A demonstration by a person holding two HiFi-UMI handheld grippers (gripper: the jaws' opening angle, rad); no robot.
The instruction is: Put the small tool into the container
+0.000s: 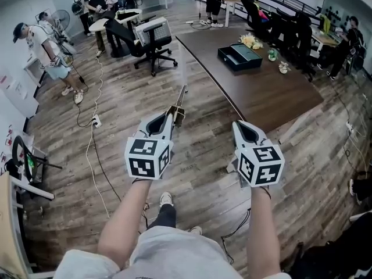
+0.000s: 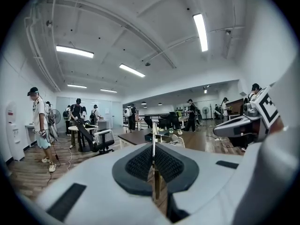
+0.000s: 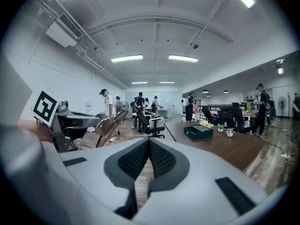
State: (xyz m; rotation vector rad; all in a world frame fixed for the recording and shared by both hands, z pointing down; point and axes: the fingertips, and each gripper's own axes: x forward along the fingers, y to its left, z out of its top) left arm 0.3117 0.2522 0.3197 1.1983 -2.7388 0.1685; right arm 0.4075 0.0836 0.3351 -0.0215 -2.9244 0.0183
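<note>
My left gripper (image 1: 172, 110) is shut on a small tool (image 1: 181, 100) with a brownish handle and a thin metal blade that points forward. In the left gripper view the tool (image 2: 153, 149) stands edge-on between the closed pads. My right gripper (image 1: 237, 122) is shut with nothing in it; its pads meet in the right gripper view (image 3: 149, 142). The container (image 1: 239, 56), a dark open box, sits on the far part of a brown table (image 1: 273, 97), well ahead of both grippers. It also shows as the container (image 3: 201, 131) in the right gripper view. Both grippers hang over the wooden floor.
An office chair (image 1: 154, 39) stands ahead on the left. A white cable (image 1: 96, 121) with a power strip runs across the floor. Flowers (image 1: 251, 39) and small pots lie by the container. Several people stand at the back of the room. The table's near corner (image 1: 235, 112) is just ahead of my right gripper.
</note>
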